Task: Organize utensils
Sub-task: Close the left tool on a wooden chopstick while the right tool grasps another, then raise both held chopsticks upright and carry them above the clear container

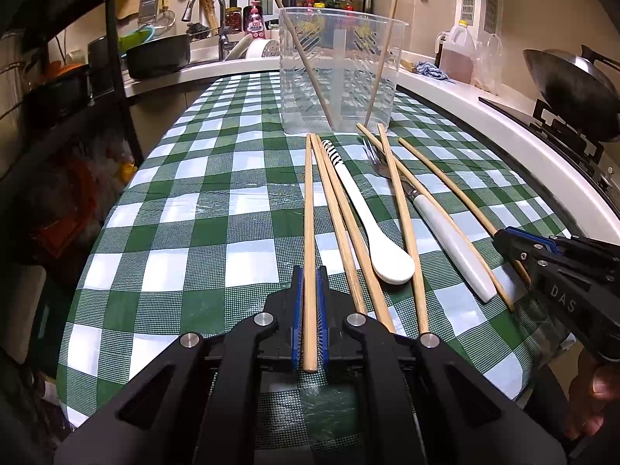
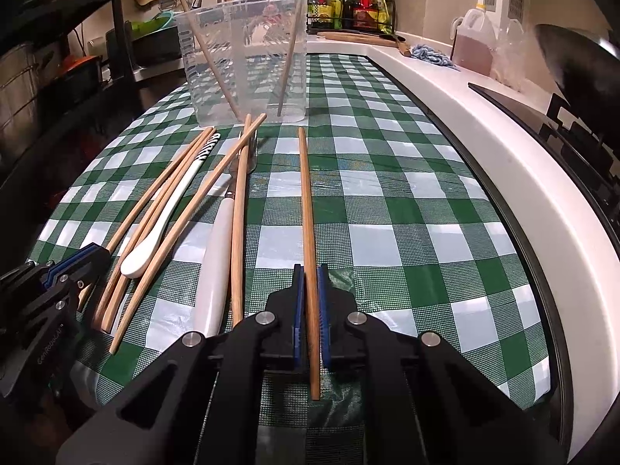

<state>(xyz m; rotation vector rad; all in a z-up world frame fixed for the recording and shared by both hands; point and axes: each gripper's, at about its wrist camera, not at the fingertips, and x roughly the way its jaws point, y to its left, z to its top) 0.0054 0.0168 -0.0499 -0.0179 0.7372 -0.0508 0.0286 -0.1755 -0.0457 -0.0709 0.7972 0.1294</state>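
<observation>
Left claw (image 1: 309, 277) clamped on leftmost chopstick (image 1: 309, 209), right claw (image 2: 310, 275) clamped on rightmost chopstick (image 2: 306, 193), both on desk (image 1: 201, 209).

Both wrist views look low and close across the checked table (image 1: 186, 201), sharing the clear container (image 2: 248, 58)

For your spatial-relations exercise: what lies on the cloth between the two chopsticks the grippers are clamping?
In the left wrist view, between the left-held chopstick and right-held chopstick: loose chopsticks, a white spoon and a white-handled fork.
</observation>
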